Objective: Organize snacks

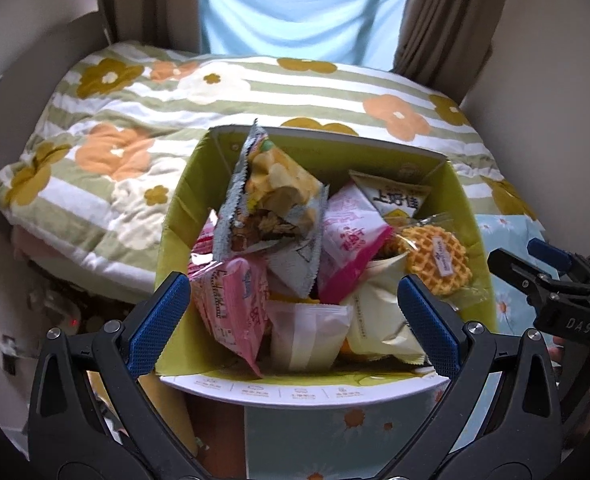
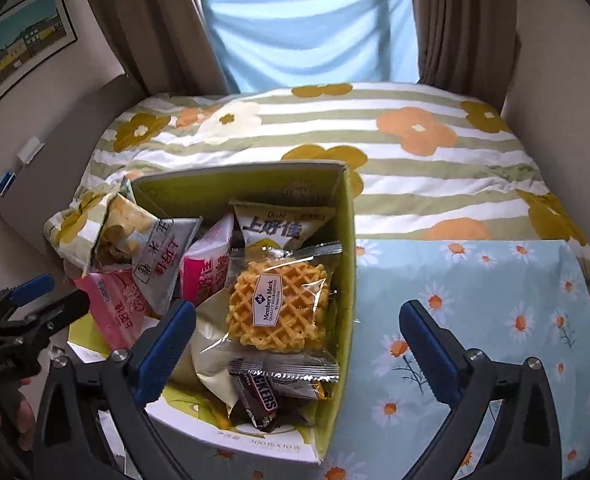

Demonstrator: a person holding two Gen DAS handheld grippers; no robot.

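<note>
Both jaws gape wide and empty, left gripper [image 1: 295, 320] and right gripper [image 2: 297, 350] above the snack box [image 1: 471, 216]

Cardboard box [image 2: 341, 264]: matt green inner walls, white printed outer face. Waffle wrapper [image 2: 279, 304]: clear glossy plastic film. Snickers bar [image 2: 257, 398]: shiny brown wrapper. Chip bag [image 1: 271, 196]: crinkled foil with serrated silver edges. Pink packets [image 1: 235, 304]: glossy plastic. Quilt [image 1: 135, 120] and daisy-print sheet [image 2: 475, 300]: soft matt cloth. Gripper fingers [image 1: 155, 320]: matt black plastic, textured blue rubbery pads, metal bolts.
</note>
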